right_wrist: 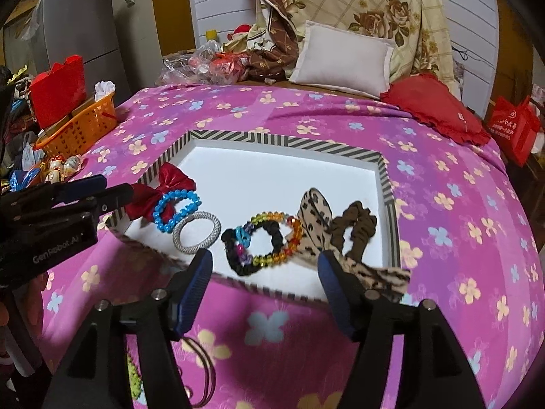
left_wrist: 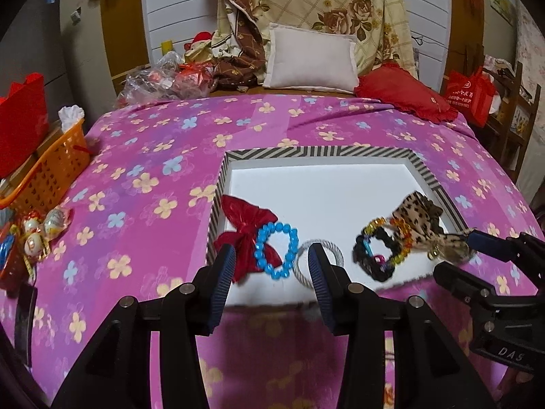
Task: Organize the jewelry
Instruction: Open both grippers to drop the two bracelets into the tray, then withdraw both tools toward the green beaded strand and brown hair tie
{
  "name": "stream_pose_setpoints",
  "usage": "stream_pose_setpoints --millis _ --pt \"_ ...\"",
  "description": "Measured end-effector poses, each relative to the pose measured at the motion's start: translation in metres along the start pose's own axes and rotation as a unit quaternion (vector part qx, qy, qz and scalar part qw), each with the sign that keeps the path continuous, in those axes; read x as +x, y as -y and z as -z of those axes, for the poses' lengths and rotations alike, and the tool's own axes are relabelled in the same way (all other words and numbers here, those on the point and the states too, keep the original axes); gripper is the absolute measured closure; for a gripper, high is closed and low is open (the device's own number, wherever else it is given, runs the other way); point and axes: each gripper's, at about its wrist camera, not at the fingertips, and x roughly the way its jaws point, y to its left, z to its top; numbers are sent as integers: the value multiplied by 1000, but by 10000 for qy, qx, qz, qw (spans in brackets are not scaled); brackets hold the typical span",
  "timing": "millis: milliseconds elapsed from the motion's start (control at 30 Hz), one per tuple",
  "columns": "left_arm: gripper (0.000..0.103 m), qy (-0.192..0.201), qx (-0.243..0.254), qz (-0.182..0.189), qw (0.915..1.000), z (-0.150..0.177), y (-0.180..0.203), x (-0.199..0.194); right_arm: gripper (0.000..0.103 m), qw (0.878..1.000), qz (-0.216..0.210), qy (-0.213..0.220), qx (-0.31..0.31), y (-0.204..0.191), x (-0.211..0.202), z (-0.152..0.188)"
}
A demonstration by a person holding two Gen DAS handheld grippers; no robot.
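Left edge, right wrist view: orange basket (right_wrist: 80, 129) with a red bag (right_wrist: 58, 90) behind it, off the bed, upper left. Wrapped sweets (right_wrist: 64, 167) just below the basket. Pink flowered bedspread (right_wrist: 460, 238) fills mid-frame.

Left gripper (left_wrist: 270, 274) low center in its own view, jaws apart, nothing between the pads; it hangs over the near edge of the striped tray (right_wrist: 282, 141). Same gripper pokes in at mid-left of the right wrist view, tips near the red bow.

Tray sits mid-frame on the bedspread, white inside, striped rim. Contents left to right along the near edge: red bow (right_wrist: 163, 191) at the left corner, blue bead bracelet (right_wrist: 175, 211) lying partly on it, grey woven bangle (right_wrist: 197, 231) just beside and touching the blue one, black scrunchie (right_wrist: 252, 250) with a rainbow bead bracelet (right_wrist: 272, 238) lying on it, leopard-print hair tie (right_wrist: 315, 214) overlapping that, brown scrunchie (right_wrist: 357, 228) furthest right. A strip of the leopard fabric drapes over the near rim.

Right gripper (right_wrist: 264, 272) bottom center in its view, jaws wide apart, clamped on nothing; scrunchie and beads show between the fingers but further off.

Upper right: white pillow (right_wrist: 344, 59), red cushion (right_wrist: 432, 107), red shopping bag (right_wrist: 517, 126) at far right.
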Motion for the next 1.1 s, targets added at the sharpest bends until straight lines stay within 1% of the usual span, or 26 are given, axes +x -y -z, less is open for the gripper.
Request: stream_pose_setpoints --millis 200,467,1100 --pt "81 4 -100 30 9999 13 0 -16 30 10000 -17 -6 41 -3 -16 14" --pt "81 44 -39 -57 10000 31 3 -33 29 10000 -27 -38 47 -9 -30 32" --pt "81 144 -44 -118 9998 57 -1 -67 26 9999 7 -9 -102 -24 -59 54"
